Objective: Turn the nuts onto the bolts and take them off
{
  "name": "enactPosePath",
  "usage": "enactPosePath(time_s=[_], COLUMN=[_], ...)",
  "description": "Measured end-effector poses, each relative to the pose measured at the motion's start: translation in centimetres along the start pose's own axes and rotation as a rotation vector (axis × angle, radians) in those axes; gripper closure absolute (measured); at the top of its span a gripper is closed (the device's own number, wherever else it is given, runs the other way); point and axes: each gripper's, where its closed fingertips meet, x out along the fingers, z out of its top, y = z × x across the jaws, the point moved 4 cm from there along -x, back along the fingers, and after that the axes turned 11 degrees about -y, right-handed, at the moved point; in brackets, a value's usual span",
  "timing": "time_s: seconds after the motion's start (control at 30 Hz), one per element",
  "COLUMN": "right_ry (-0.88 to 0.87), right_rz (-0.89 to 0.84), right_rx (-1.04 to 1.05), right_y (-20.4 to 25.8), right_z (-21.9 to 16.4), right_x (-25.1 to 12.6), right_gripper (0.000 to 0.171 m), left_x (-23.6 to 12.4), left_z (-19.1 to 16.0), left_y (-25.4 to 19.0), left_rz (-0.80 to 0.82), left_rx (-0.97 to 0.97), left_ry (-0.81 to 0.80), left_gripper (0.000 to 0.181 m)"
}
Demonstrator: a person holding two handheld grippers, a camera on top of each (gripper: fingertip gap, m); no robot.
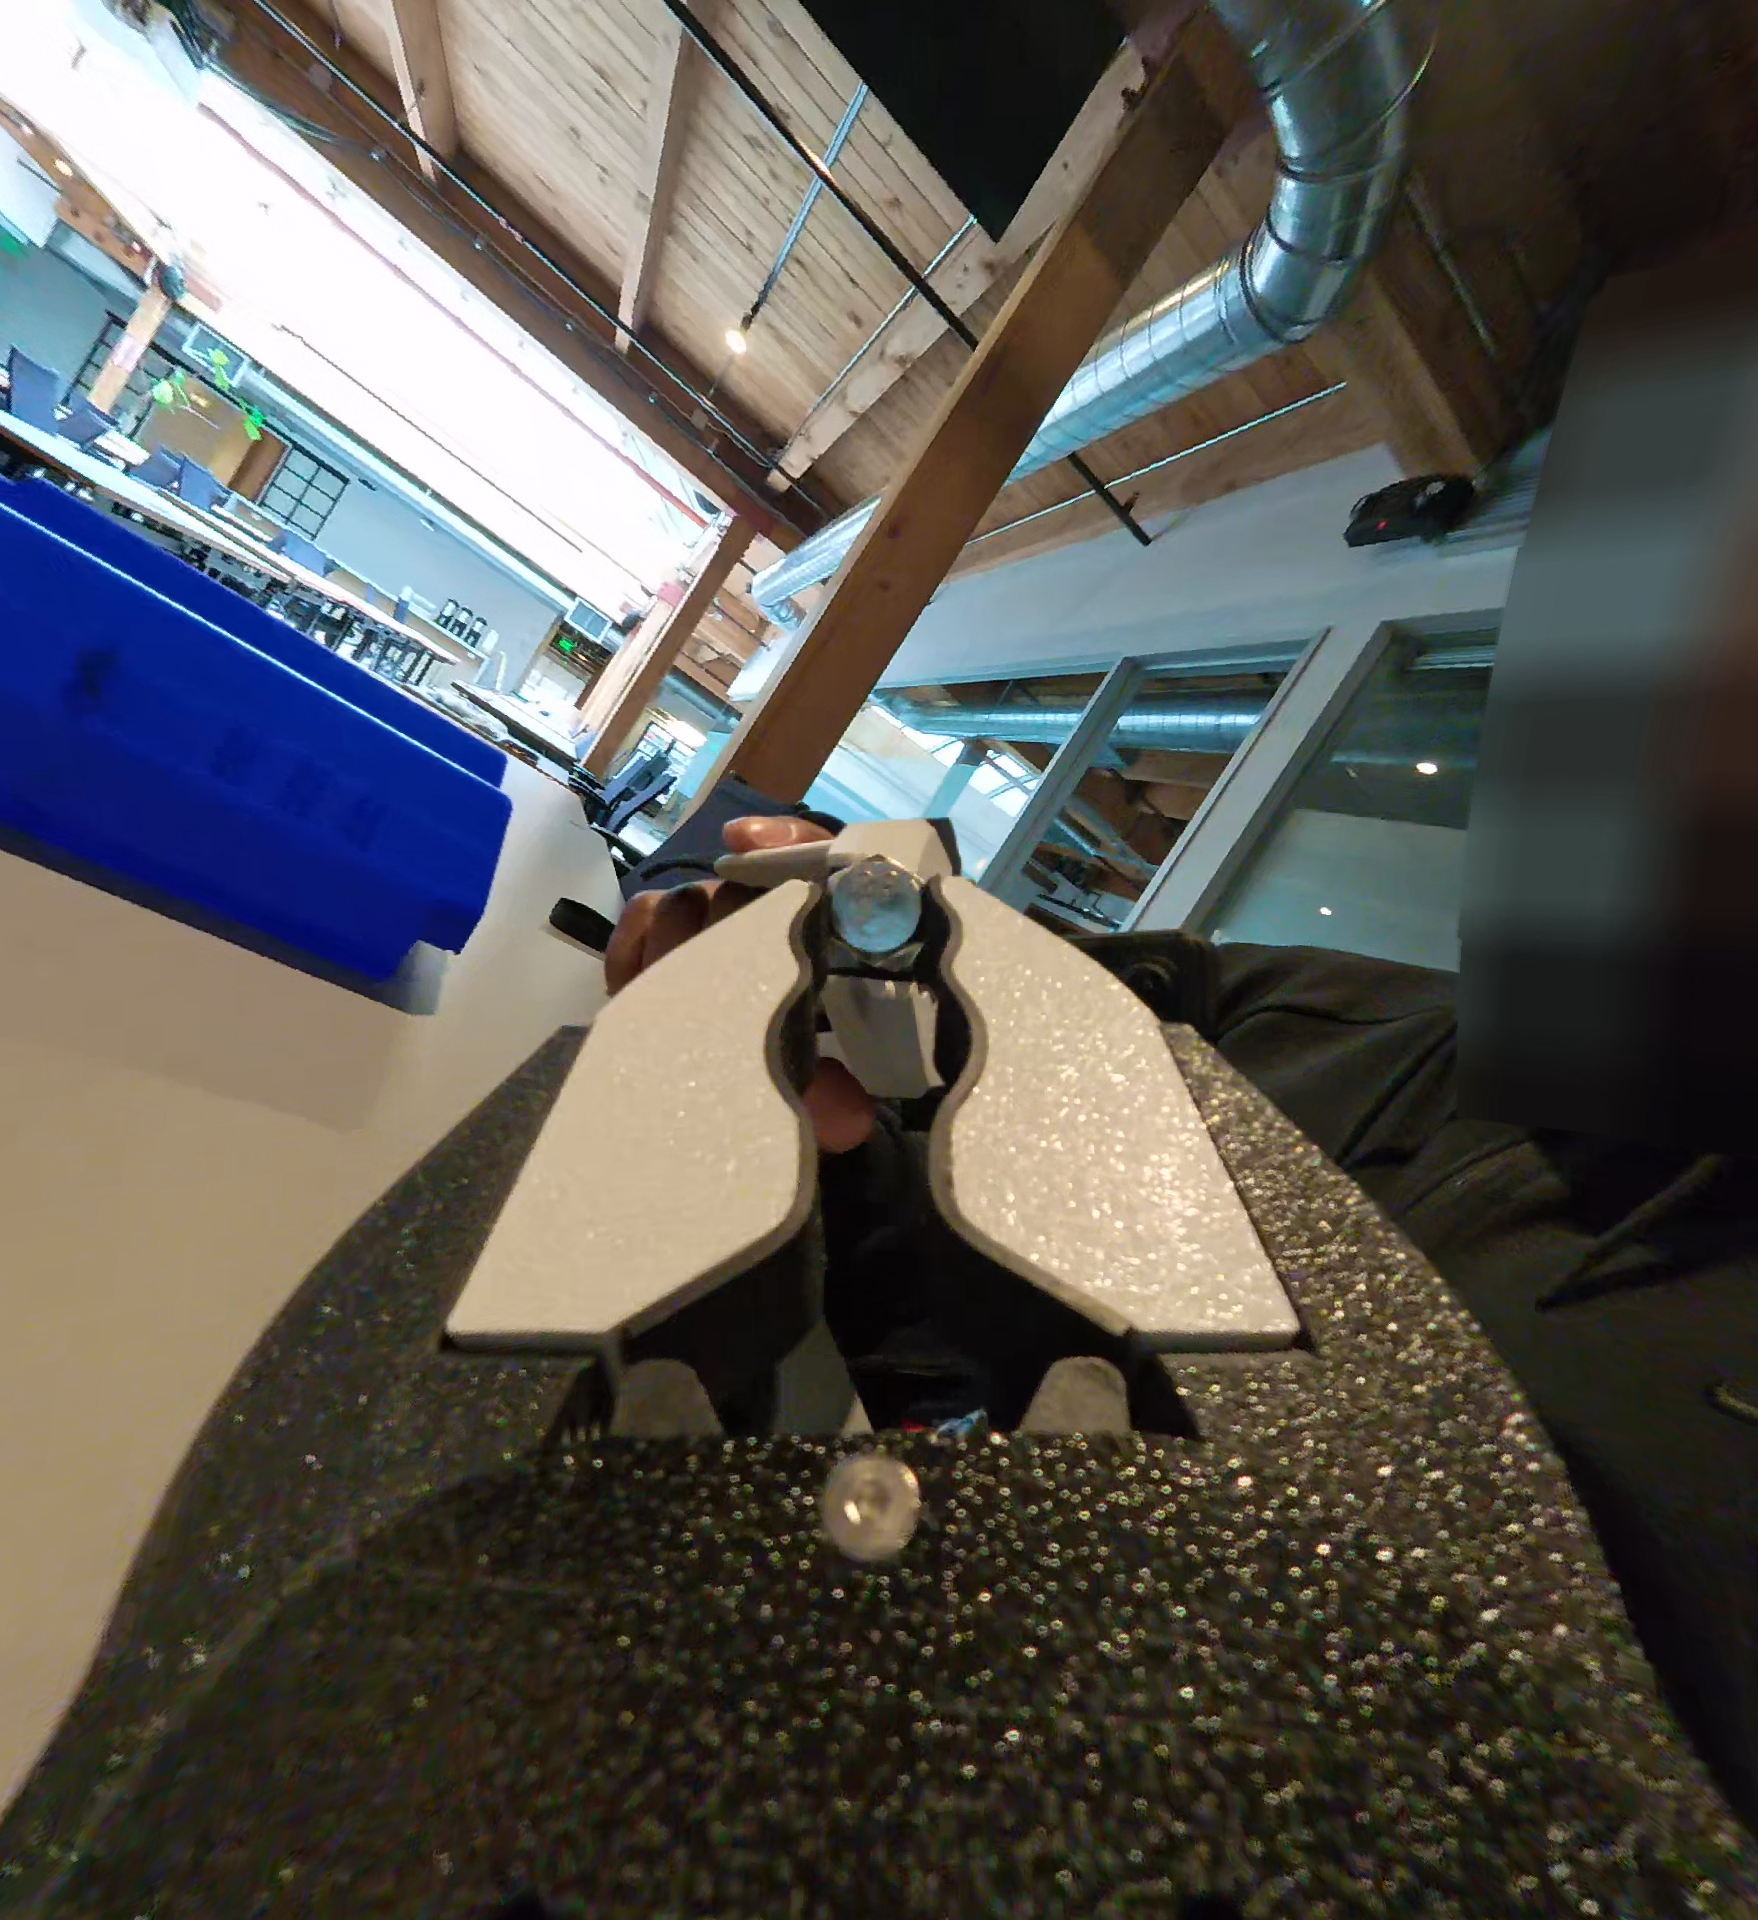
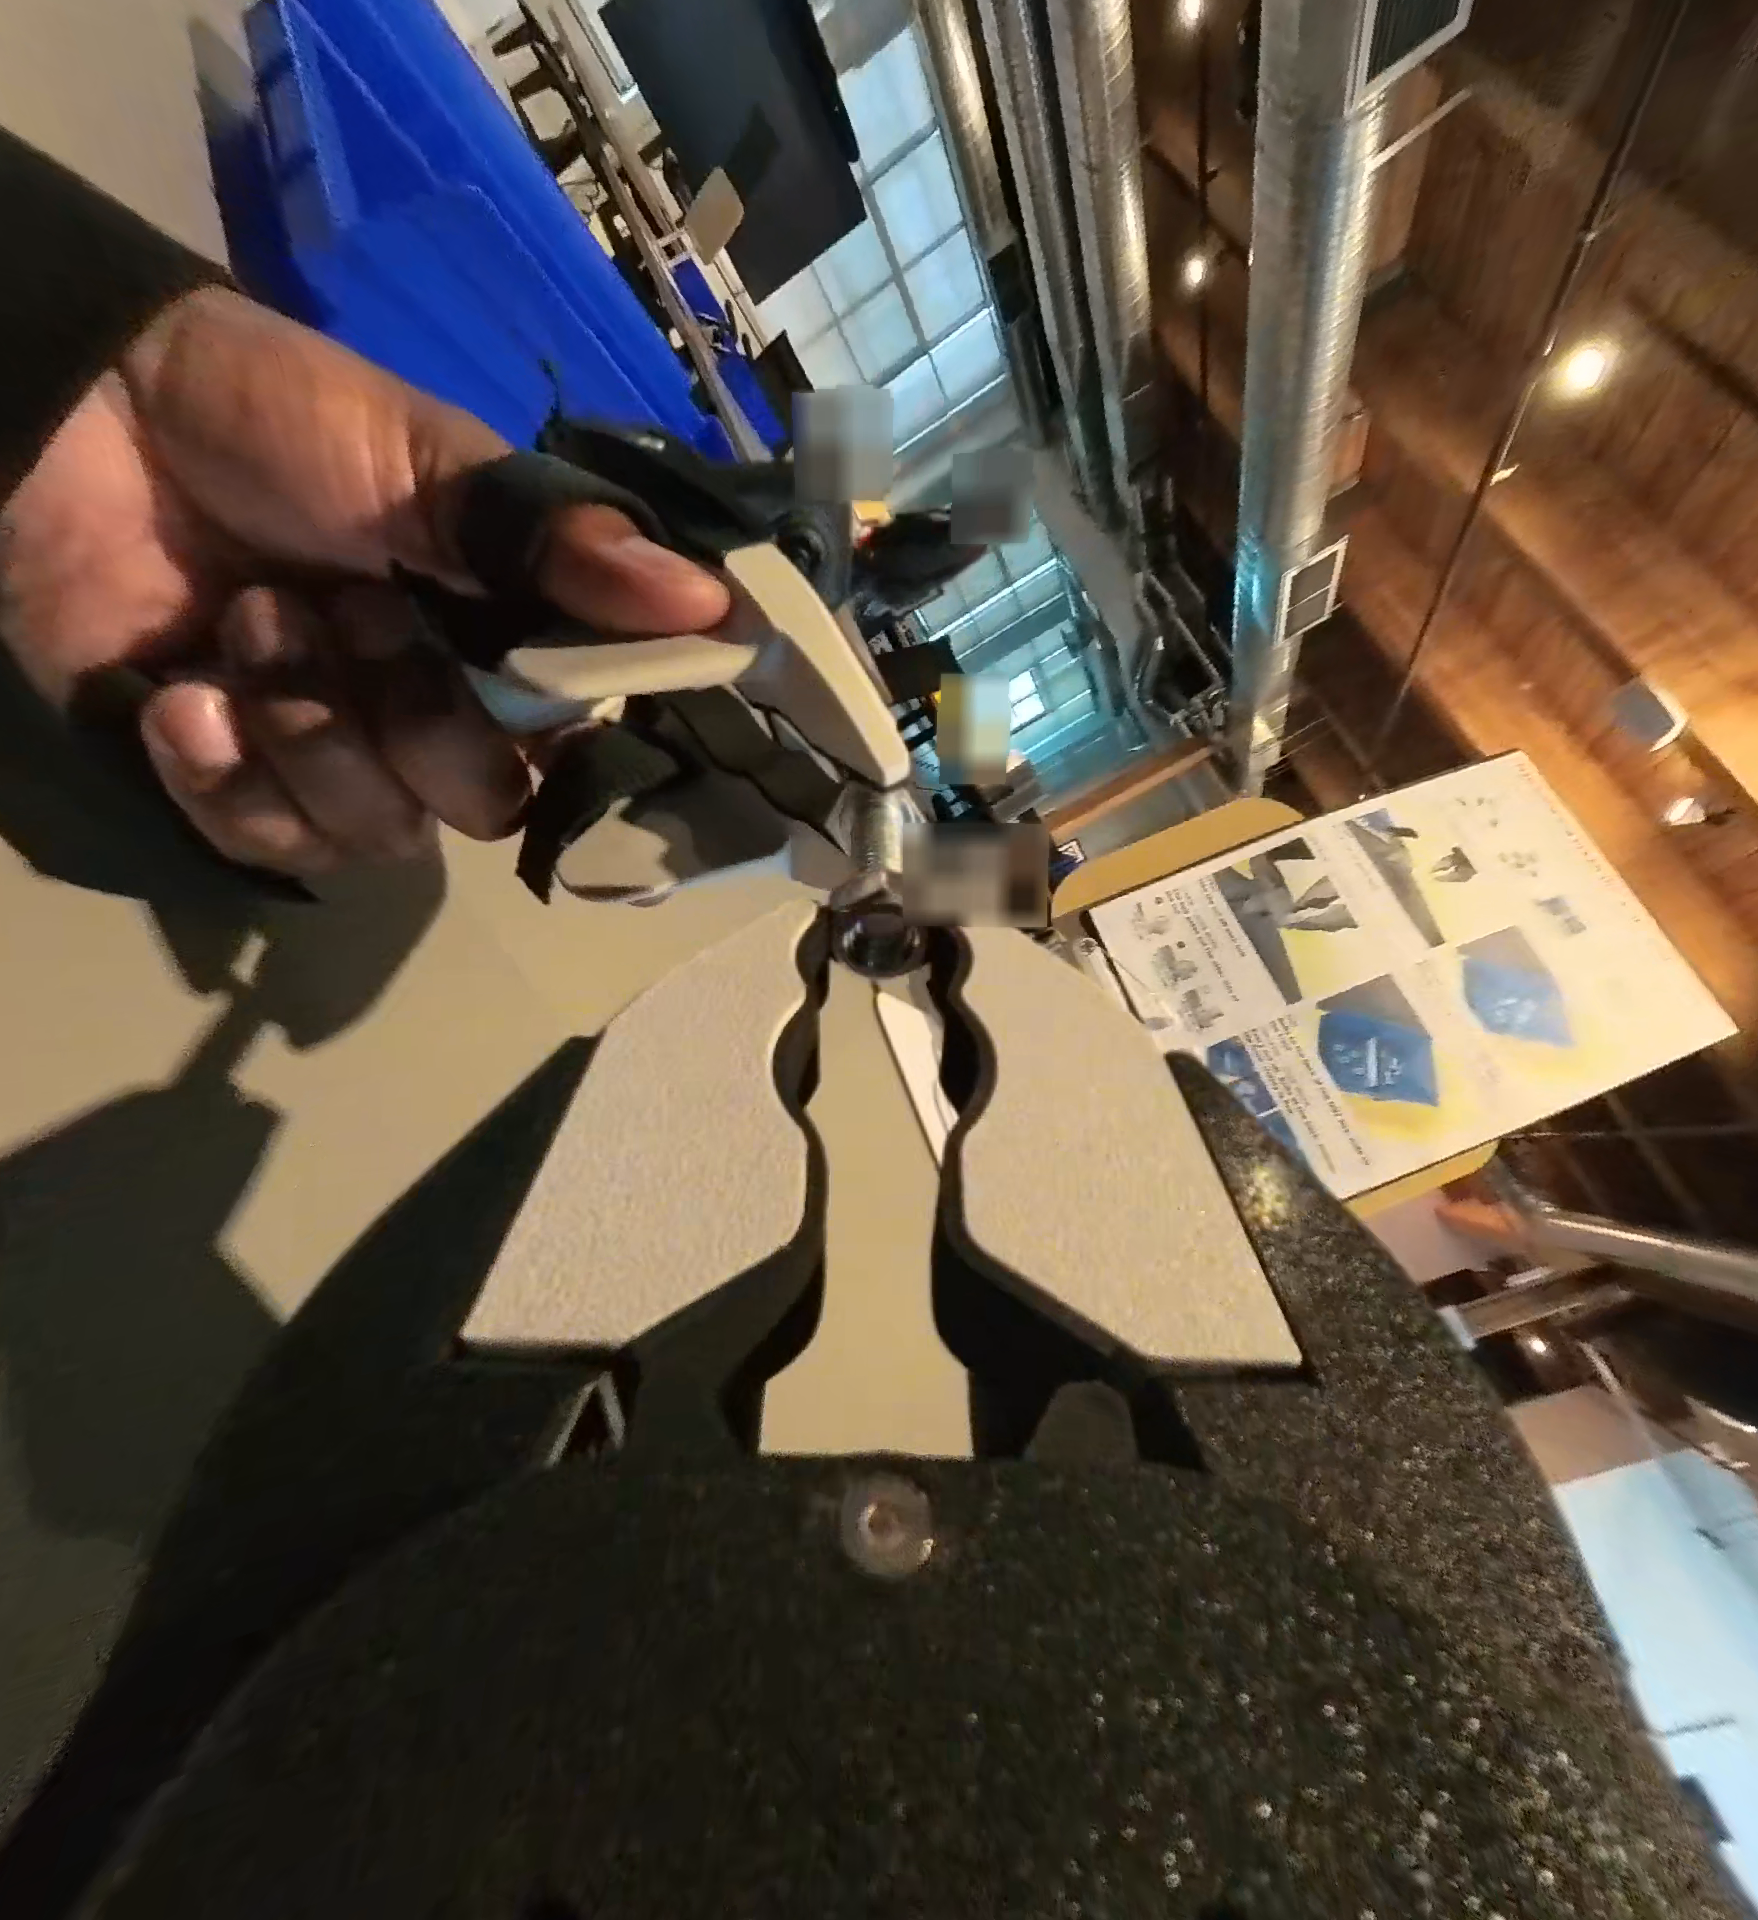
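In the left wrist view my left gripper (image 1: 873,920) is shut on a silver bolt (image 1: 873,912), whose round end faces the camera. The right gripper's pale fingers (image 1: 880,1023) show just behind it, held by a hand (image 1: 662,920). In the right wrist view my right gripper (image 2: 875,951) is shut on a dark nut (image 2: 875,948). The bolt's threaded shaft (image 2: 870,844) runs from the nut up into the left gripper's fingers (image 2: 823,665), which a hand (image 2: 314,582) holds at upper left. Both grippers are lifted above the table.
A blue plastic bin (image 1: 189,717) stands on the white table (image 1: 127,1195) to the left; it also shows in the right wrist view (image 2: 439,218). A printed instruction sheet (image 2: 1426,977) lies on a wooden board at the right. A person in dark clothing (image 1: 1477,1195) is close by. Less than 4 cm separates the two grippers' tips.
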Motion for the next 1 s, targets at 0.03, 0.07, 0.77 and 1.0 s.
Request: enactPosePath(time_s=[0.03, 0.07, 0.77, 1.0], right_ry=[-0.004, -0.006, -0.181, -0.272], right_rz=[-0.003, -0.006, 0.102, 0.169], right_rx=[-0.011, -0.02, 0.783, 1.118], right_y=[0.0, 0.0, -0.9, -1.7], right_z=[0.1, 0.2, 0.4, -0.4], right_x=[0.0, 0.0, 0.5, 0.2], right_gripper=[0.153, 0.153, 0.127, 0.131], left_x=[0.0, 0.1, 0.3, 0.4], left_z=[0.0, 0.0, 1.3, 1.6], left_y=[-0.1, -0.1, -1.9, -2.4], left_rz=[-0.006, -0.011, 0.012, 0.015], left_rx=[-0.004, -0.008, 0.315, 0.391], left_ry=[-0.002, -0.004, -0.036, -0.048], left_gripper=[0.165, 0.165, 0.165, 0.165])
